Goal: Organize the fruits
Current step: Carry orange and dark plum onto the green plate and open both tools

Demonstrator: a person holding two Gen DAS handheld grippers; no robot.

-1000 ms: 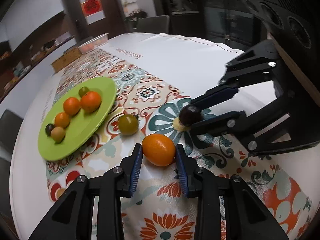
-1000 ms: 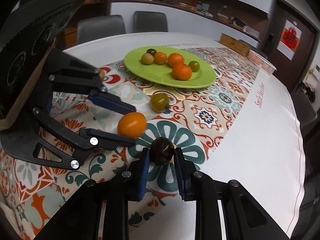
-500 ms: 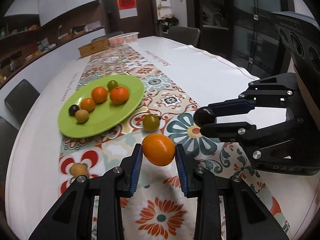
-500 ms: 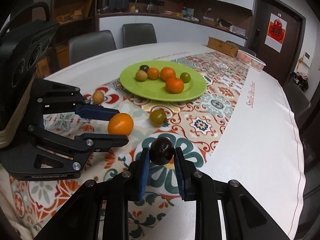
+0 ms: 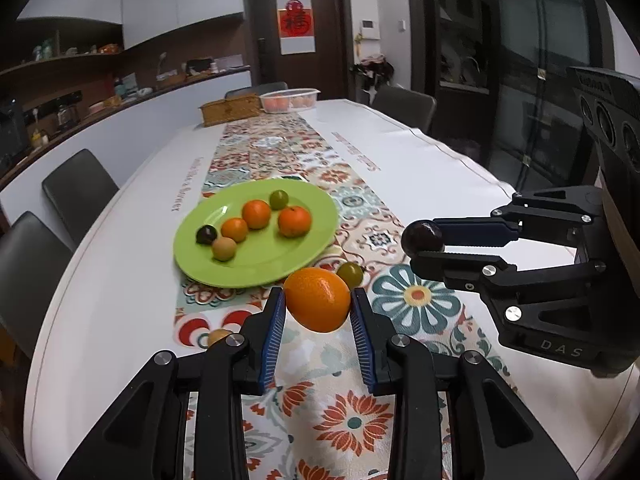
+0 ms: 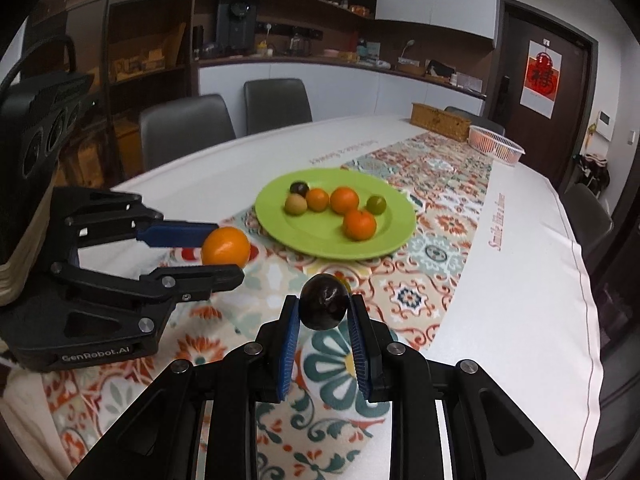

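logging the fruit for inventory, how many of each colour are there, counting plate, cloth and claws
orange: 4 (three on the green plate, one held)
dark: 2 (one on plate, one held)
green: 2
tan: 2
total: 10

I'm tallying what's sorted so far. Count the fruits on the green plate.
6, all on the green plate: dark fruit, tan fruit, three orange ones, and a green one. None appears hidden.

Orange (image 5: 318, 299) and dark plum (image 6: 323, 306) held aloft; six fruits on green plate (image 5: 312, 200).
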